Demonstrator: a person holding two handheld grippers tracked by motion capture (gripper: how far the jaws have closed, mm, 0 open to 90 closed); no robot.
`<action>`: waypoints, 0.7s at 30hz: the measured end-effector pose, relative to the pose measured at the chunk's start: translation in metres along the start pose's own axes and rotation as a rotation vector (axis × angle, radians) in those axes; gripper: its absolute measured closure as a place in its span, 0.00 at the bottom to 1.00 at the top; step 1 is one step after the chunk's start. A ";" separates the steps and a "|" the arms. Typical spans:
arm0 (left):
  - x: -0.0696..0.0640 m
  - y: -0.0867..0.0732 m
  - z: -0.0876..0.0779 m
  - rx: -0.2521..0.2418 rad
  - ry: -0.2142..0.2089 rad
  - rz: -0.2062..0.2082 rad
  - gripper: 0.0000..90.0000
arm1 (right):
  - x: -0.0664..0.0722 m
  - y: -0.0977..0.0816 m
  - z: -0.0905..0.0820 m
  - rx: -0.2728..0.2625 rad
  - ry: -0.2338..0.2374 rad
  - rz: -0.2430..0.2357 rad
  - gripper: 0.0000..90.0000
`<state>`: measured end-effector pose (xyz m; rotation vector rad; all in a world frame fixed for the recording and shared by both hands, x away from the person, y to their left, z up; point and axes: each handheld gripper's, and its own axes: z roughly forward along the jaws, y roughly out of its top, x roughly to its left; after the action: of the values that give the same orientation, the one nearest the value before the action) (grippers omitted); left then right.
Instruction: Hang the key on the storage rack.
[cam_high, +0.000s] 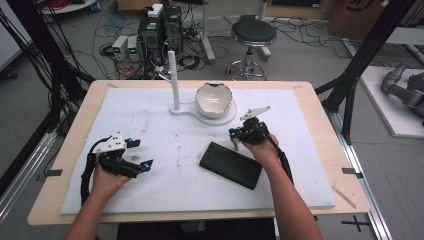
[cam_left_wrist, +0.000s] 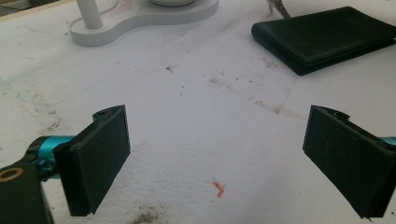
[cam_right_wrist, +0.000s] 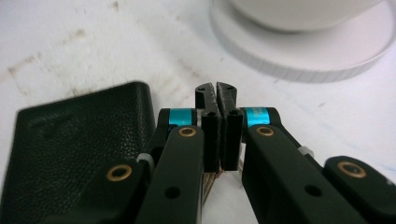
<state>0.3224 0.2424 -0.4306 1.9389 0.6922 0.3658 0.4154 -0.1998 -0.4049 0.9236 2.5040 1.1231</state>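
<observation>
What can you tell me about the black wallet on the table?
The black wallet is flat, rectangular and closed, with rounded corners and a grained, leather-like surface. It lies at an angle on the white table cover, right of the middle. The right gripper is at its far corner; the pictures do not settle whether they touch.

Black claws (cam_right_wrist: 217, 95) w/ teal bands, brass screws, 2 grey plates.

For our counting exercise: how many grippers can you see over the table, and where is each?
2: the left gripper near the table's left, the right gripper beside the black wallet.
</observation>
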 end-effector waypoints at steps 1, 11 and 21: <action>0.000 0.000 0.000 -0.001 0.001 0.002 0.08 | -0.002 0.005 -0.012 -0.040 -0.003 0.005 1.00; -0.004 0.004 0.001 0.006 -0.005 0.020 0.08 | 0.008 0.043 -0.053 -0.157 -0.008 -0.026 1.00; -0.004 0.005 -0.002 -0.001 -0.005 0.019 0.08 | 0.017 0.091 -0.067 -0.203 0.008 -0.088 1.00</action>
<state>0.3203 0.2398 -0.4255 1.9459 0.6704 0.3734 0.4121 -0.1821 -0.2923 0.7478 2.3570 1.3235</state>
